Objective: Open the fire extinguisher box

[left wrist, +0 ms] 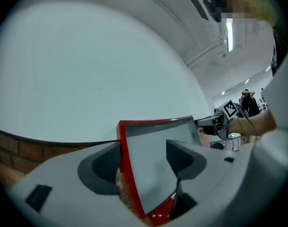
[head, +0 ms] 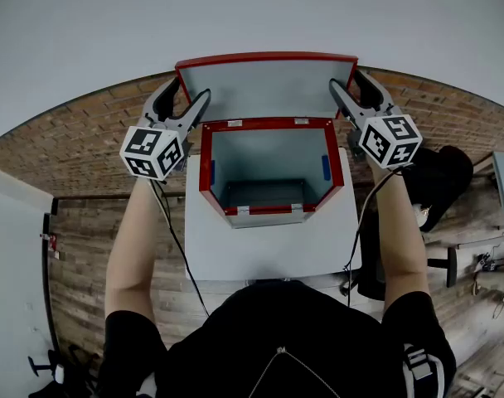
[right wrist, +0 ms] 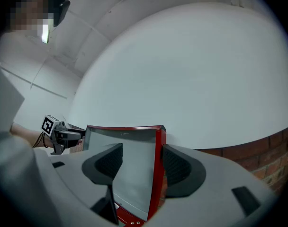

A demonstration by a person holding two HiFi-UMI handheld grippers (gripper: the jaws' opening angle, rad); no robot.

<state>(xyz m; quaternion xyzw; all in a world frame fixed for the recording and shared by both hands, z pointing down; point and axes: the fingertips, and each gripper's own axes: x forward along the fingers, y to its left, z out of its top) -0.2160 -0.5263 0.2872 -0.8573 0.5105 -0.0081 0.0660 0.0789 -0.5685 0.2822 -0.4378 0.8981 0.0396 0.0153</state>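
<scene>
**Box open on its stand, lid upright, both grippers at the lid's sides.**

The box (head: 206, 166) sits on a white stand (head: 268, 251) against the wall (head: 235, 15), and its lid (head: 264, 89) is swung up and leaning back. The lid looks like painted sheet metal: stiff, probably fairly light on its hinge, and smooth enough to slip. The red side edges seem the best grip. The left gripper (left wrist: 143, 161) is spread wide astride the lid's left edge, which lies against its outer pad without being pinched. The right gripper (right wrist: 141, 162) is spread the same way over the right edge.
</scene>
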